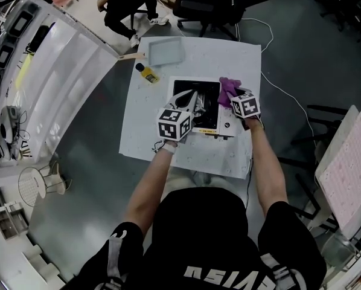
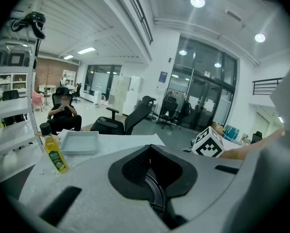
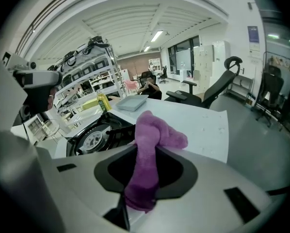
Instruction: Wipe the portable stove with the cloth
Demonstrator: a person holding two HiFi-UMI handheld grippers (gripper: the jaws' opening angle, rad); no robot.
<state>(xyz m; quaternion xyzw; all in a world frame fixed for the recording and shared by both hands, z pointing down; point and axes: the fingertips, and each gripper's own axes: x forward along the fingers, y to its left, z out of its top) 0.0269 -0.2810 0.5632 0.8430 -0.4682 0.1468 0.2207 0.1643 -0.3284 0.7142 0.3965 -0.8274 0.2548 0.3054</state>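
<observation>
The portable stove (image 1: 206, 95), black with a white rim, sits mid-table; its burner (image 3: 92, 139) shows in the right gripper view. My right gripper (image 1: 235, 98) is shut on the purple cloth (image 3: 152, 135), which hangs bunched from the jaws at the stove's right edge (image 1: 227, 88). My left gripper (image 1: 188, 101) hovers over the stove's left half. Its fingers look spread apart with nothing between them. The left gripper view shows none of its own fingertips, only the right gripper's marker cube (image 2: 210, 143).
An oil bottle (image 1: 148, 73) (image 2: 54, 152) and a grey tray (image 1: 165, 52) (image 2: 79, 142) stand at the table's far left. Office chairs (image 1: 207, 5) and a seated person (image 1: 123, 8) are beyond the table. Shelving (image 1: 11, 71) runs along the left. A cable (image 1: 280, 92) lies on the floor at right.
</observation>
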